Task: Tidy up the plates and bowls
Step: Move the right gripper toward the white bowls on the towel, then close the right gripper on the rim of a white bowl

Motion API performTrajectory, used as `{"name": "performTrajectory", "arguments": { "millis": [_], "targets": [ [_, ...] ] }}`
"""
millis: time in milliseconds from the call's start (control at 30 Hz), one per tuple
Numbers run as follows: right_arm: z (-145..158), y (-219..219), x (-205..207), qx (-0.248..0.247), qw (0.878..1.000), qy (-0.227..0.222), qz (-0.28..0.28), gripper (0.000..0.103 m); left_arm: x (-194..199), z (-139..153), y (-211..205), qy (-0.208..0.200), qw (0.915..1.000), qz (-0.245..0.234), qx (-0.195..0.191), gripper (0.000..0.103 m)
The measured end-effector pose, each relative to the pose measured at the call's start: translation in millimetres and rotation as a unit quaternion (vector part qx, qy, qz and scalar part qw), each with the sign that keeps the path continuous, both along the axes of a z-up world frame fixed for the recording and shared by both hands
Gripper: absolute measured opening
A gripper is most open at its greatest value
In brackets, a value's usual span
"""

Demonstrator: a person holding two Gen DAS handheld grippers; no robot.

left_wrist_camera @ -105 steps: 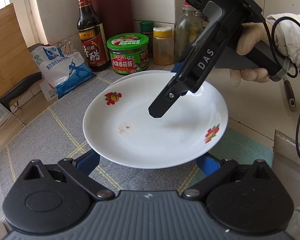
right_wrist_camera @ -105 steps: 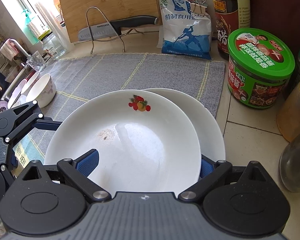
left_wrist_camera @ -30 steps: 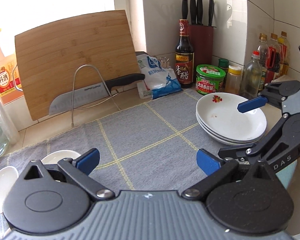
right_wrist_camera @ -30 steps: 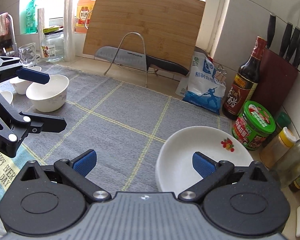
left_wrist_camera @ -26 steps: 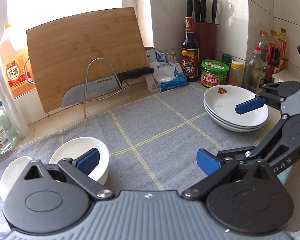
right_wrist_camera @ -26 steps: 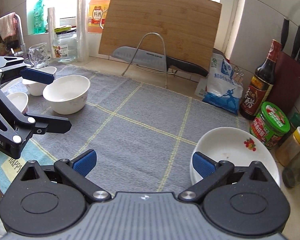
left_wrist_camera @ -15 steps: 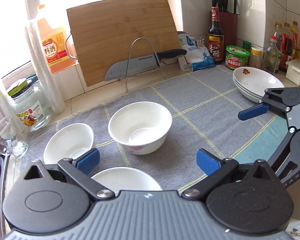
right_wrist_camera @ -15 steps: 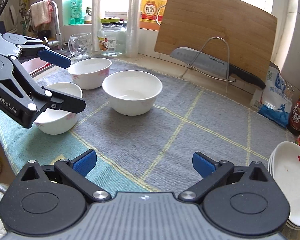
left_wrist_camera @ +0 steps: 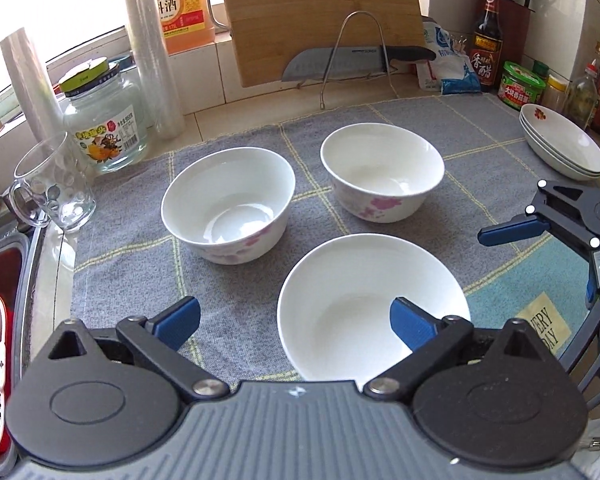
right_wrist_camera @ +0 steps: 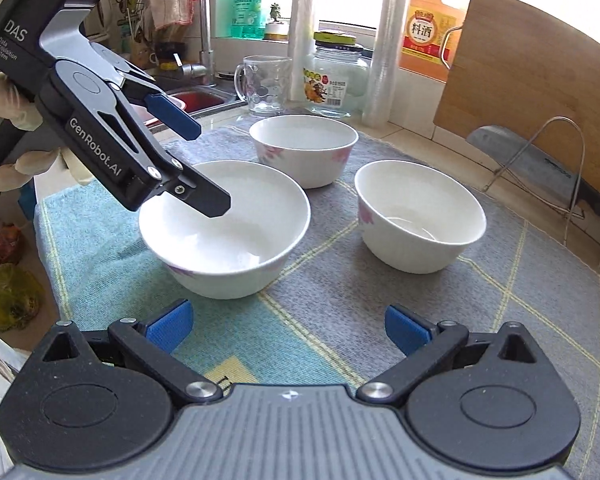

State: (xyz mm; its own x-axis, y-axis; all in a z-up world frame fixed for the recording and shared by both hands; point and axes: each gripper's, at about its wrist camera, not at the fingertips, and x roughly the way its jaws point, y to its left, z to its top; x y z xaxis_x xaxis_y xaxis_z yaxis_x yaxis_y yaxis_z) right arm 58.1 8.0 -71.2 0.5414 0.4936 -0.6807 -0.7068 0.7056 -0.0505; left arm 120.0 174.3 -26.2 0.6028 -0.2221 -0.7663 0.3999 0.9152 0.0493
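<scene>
Three white bowls stand on the grey mat (left_wrist_camera: 240, 128): a near one (left_wrist_camera: 364, 304), one to its left (left_wrist_camera: 228, 204) and one behind it (left_wrist_camera: 382, 178). My left gripper (left_wrist_camera: 296, 320) hangs over the near bowl's left rim with its jaws closing, one finger inside the bowl and the other outside, and neither pad presses on it. From the right wrist view the same gripper (right_wrist_camera: 192, 160) straddles that bowl (right_wrist_camera: 228, 236). My right gripper (right_wrist_camera: 288, 326) is open over bare mat in front of the bowls. A stack of flowered plates (left_wrist_camera: 560, 148) sits far right.
A glass mug (left_wrist_camera: 52, 184), a jar (left_wrist_camera: 100, 120) and plastic-wrap rolls stand at the mat's left-back edge, beside the sink (left_wrist_camera: 0, 280). A cutting board (left_wrist_camera: 320, 12) and a knife (left_wrist_camera: 340, 64) on a wire rack are behind. Sauce bottles (left_wrist_camera: 488, 52) crowd the back right corner.
Both grippers have swung left across the counter, away from the plate stack to the bowls. The left gripper has come down over the near bowl and its jaws have narrowed a little.
</scene>
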Motion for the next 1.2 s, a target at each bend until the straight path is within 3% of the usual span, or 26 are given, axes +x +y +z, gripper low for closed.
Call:
{"name": "performTrajectory", "arguments": {
  "millis": [167,500,1200],
  "targets": [
    [0.9,20.7,-1.5,0.005,1.000,-0.014,0.019,0.101,1.7,-5.0,0.5,0.017,0.9998,-0.011,-0.003,0.083],
    [1.3,28.2,-1.1,0.017,0.999,-0.002,0.039,0.082,4.1,-6.5,-5.7,0.033,0.9986,-0.039,-0.017,0.062],
    [10.3,20.7,-5.0,0.023,0.999,-0.010,0.046,0.079,4.4,-3.0,-13.7,0.038,0.9975,-0.055,-0.024,0.059]
  ]
}}
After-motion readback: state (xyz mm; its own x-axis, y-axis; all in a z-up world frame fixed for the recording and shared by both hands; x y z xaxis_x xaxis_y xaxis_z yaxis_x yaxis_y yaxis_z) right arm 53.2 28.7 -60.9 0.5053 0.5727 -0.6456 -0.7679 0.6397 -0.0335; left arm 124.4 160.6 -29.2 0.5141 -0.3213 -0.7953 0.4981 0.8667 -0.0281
